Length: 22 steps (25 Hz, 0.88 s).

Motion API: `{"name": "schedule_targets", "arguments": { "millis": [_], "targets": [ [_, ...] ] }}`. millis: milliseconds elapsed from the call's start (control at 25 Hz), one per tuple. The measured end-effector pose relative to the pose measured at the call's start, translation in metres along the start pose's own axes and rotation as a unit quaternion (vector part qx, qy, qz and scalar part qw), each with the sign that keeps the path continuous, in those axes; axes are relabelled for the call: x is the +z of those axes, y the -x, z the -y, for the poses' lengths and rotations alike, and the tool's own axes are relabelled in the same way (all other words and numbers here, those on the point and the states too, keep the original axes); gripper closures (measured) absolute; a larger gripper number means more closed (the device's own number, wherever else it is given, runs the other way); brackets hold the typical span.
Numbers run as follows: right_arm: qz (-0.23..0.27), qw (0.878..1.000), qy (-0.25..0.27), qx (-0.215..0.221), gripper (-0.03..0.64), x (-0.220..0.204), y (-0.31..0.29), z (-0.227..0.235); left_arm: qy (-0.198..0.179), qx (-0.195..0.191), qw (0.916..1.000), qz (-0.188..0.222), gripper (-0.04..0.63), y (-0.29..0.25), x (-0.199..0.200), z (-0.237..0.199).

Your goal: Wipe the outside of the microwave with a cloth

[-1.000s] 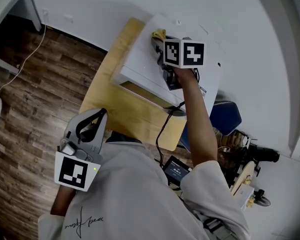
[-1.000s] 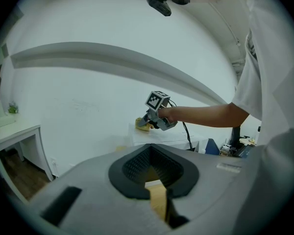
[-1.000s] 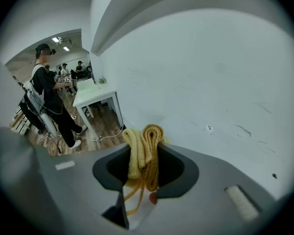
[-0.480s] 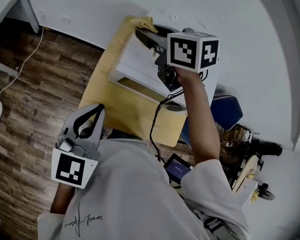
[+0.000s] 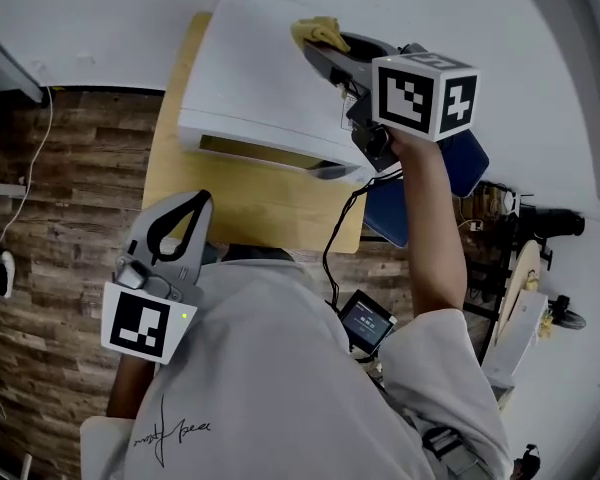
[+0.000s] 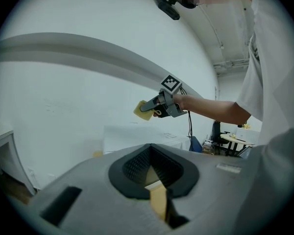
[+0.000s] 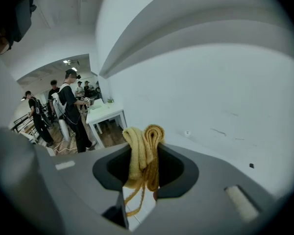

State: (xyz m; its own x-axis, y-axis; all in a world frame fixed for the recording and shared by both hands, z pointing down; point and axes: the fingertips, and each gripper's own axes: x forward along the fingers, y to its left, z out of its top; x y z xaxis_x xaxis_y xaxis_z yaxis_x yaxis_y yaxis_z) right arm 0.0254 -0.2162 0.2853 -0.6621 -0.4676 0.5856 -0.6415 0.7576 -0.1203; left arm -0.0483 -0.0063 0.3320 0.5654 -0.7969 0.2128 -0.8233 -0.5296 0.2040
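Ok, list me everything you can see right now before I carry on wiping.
microwave: one, white, on the table by the wall
table: one, light wood, under the microwave
cloth: one, yellow, over the microwave's far edge
seat: one, blue, right of the table
cable: one, black, hanging below the right tool
side table: one, white, far in the right gripper view
bystanders: several, dark clothes, beside the side table
right tool: one, grey, jaws shut on the cloth
left tool: one, grey, jaws together, empty, low near the person's body
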Motion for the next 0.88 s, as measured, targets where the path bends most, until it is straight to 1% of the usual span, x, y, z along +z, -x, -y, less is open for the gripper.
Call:
{"name": "schedule_targets", "arguments": {
  "millis": [120,240,400,520,760,880],
  "targets": [
    [-0.001,0.999,-0.005,-0.033,0.494,-0.012,0.023,0.034,-0.005,-0.014,0.9999,-0.006,0.604,-0.014,0.002,0.009],
    [-0.005,0.999,-0.019,-0.048,0.492,-0.027,0.042,0.059,-0.009,-0.023,0.9996,-0.013,0.604,-0.027,0.002,0.018],
    [-0.004,0.997,-0.038,-0.072,0.492,-0.050,0.065,0.089,-0.001,-0.035,0.9992,-0.018,0.604,-0.040,0.002,0.029],
    [-0.009,0.995,-0.050,-0.091,0.492,-0.068,0.080,0.109,-0.008,-0.047,0.9986,-0.024,0.604,-0.050,0.001,0.037],
    [-0.043,0.985,-0.052,-0.157,0.492,-0.109,0.105,0.153,-0.020,-0.058,0.9977,-0.030,0.604,-0.065,0.004,0.045],
    [-0.063,0.979,-0.046,-0.186,0.492,-0.129,0.114,0.169,-0.014,-0.065,0.9975,-0.023,0.604,-0.068,0.008,0.043]
  ]
}}
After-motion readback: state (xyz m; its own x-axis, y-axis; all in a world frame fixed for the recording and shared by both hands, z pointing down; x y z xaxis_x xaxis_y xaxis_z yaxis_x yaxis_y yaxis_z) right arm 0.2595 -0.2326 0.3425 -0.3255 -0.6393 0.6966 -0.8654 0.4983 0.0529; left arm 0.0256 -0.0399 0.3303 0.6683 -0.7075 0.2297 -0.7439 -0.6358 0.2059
